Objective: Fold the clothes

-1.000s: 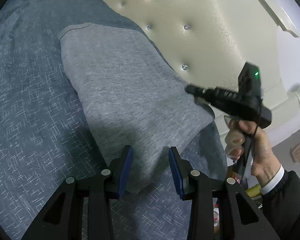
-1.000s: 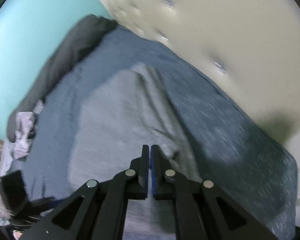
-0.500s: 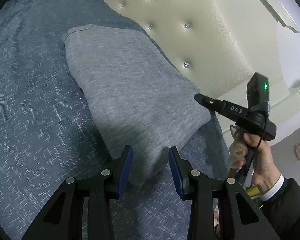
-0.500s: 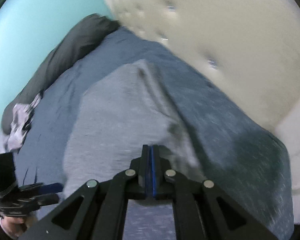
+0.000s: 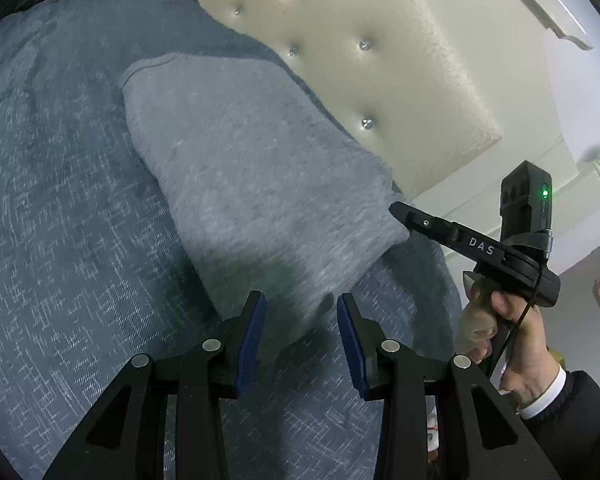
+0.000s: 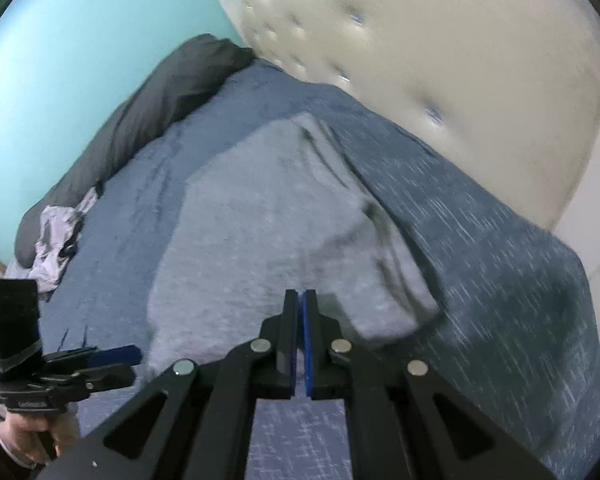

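A folded grey garment lies on the blue-grey bedspread close to the cream tufted headboard. The left tongs are spread apart over the garment's near corner, with nothing pinched between them. The right tongs are pressed together and empty, poised at the garment's near edge. A dark pillow lies along the bed's far side.
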Action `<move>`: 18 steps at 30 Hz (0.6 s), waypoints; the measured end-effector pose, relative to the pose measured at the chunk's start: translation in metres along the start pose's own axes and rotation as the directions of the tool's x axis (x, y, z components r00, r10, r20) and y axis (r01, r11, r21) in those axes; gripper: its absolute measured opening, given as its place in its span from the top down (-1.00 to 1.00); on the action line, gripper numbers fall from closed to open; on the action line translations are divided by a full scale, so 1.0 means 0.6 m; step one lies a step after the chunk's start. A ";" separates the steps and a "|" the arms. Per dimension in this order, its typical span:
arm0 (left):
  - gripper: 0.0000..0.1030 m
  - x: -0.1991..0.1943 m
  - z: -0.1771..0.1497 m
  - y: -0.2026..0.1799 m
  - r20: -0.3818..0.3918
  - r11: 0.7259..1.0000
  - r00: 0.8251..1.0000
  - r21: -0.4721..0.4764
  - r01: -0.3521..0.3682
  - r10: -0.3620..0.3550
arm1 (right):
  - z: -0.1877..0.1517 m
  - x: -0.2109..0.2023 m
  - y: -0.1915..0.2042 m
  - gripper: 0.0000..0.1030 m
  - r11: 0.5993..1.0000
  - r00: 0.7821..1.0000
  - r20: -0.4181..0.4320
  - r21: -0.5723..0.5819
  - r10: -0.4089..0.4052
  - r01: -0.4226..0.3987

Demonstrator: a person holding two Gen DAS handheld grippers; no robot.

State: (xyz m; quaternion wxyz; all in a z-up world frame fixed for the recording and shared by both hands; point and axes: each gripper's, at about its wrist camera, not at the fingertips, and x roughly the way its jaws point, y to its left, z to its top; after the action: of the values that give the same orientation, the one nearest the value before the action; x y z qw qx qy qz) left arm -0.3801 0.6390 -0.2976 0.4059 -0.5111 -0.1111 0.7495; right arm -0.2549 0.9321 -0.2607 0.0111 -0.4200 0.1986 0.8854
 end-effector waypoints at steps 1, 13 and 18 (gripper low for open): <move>0.23 -0.002 -0.002 0.002 -0.001 1.000 1.000 -0.002 -0.003 0.003 | -0.004 -0.003 -0.010 0.97 1.000 1.000 0.004 0.020 -0.014 0.014; 0.23 -0.080 -0.010 -0.032 0.051 0.997 0.997 0.055 -0.061 0.059 | -0.034 -0.091 0.030 0.97 0.999 0.994 0.104 0.031 -0.039 0.036; 0.20 -0.126 -0.017 -0.057 0.076 0.993 0.994 0.080 -0.085 0.079 | -0.037 -0.119 0.074 0.97 0.998 0.990 0.128 0.032 -0.058 0.054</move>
State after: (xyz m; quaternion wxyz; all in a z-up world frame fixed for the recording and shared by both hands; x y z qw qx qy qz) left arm -0.3435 0.6039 -0.2313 0.3913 -0.4703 -0.0735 0.7876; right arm -0.2004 0.8937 -0.2048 0.0547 -0.3670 0.1981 0.9072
